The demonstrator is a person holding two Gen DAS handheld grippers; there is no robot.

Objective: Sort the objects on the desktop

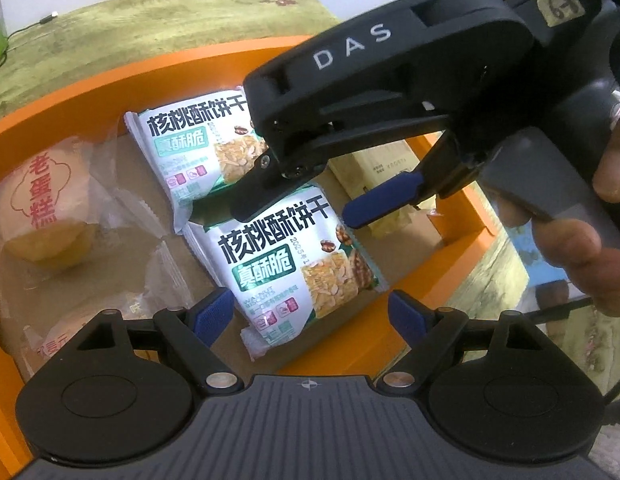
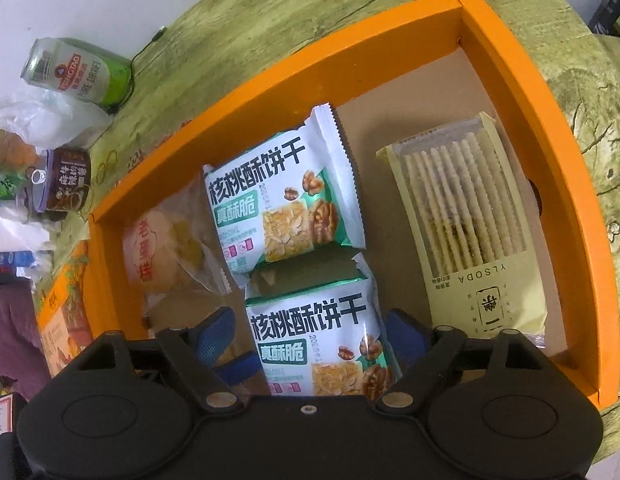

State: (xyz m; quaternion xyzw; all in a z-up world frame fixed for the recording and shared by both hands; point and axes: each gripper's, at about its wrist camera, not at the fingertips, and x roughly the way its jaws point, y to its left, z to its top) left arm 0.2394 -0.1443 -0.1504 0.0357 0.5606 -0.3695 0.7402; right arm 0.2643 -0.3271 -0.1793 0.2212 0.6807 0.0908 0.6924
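Note:
An orange box (image 1: 89,92) (image 2: 510,60) holds two white-and-green walnut biscuit packets lying flat, one behind the other. My left gripper (image 1: 310,314) is open over the near packet (image 1: 293,272), its blue pads clear of both sides. My right gripper (image 2: 310,336) is open too. The same near packet (image 2: 322,340) lies between its pads, and a gap shows on the left. In the left wrist view the right gripper (image 1: 293,212) reaches in from the upper right, above the seam between the near packet and the far packet (image 1: 189,148) (image 2: 281,204).
Two wrapped egg cakes (image 1: 45,208) (image 1: 69,332) lie at the box's left, and a yellow cracker pack (image 2: 466,216) at its right. Outside on the green cloth stand a beer can (image 2: 81,72), a small tin (image 2: 61,188) and plastic bags. A hand's fingers (image 1: 582,264) grip the right tool.

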